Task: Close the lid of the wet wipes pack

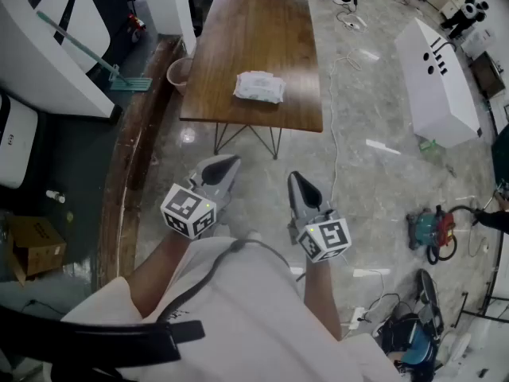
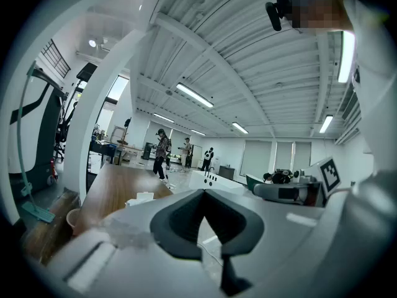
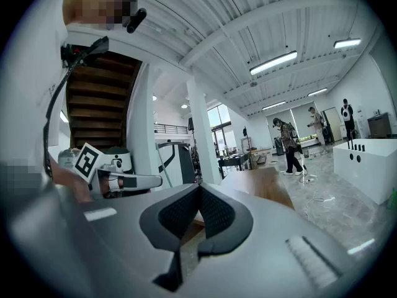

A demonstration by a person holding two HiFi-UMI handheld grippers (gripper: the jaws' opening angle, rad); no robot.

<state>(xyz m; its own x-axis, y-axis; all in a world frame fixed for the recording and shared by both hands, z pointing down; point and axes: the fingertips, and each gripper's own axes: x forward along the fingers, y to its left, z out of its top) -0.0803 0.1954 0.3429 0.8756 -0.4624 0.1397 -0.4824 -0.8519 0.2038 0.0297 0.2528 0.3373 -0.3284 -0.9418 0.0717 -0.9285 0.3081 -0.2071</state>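
The wet wipes pack [image 1: 258, 87], white and crinkled, lies near the front edge of a long wooden table [image 1: 262, 22]. In the left gripper view the wipes pack [image 2: 141, 198] shows small and far off on the table [image 2: 115, 188]. Whether its lid stands up I cannot tell. My left gripper [image 1: 227, 165] and right gripper [image 1: 295, 179] hover side by side close to my body, well short of the table and above the floor. Both point towards it. The left gripper [image 2: 203, 192] has its jaws together with nothing between them. The right gripper [image 3: 200, 188] is likewise shut and empty.
A pink bucket [image 1: 179, 72] stands at the table's left corner, next to a green mop [image 1: 119, 78]. A white block with black marks [image 1: 437, 82] lies to the right. A cable [image 1: 336, 134] runs over the floor. A red and green vacuum [image 1: 429, 229] is at the right, a cardboard box [image 1: 36, 245] at the left.
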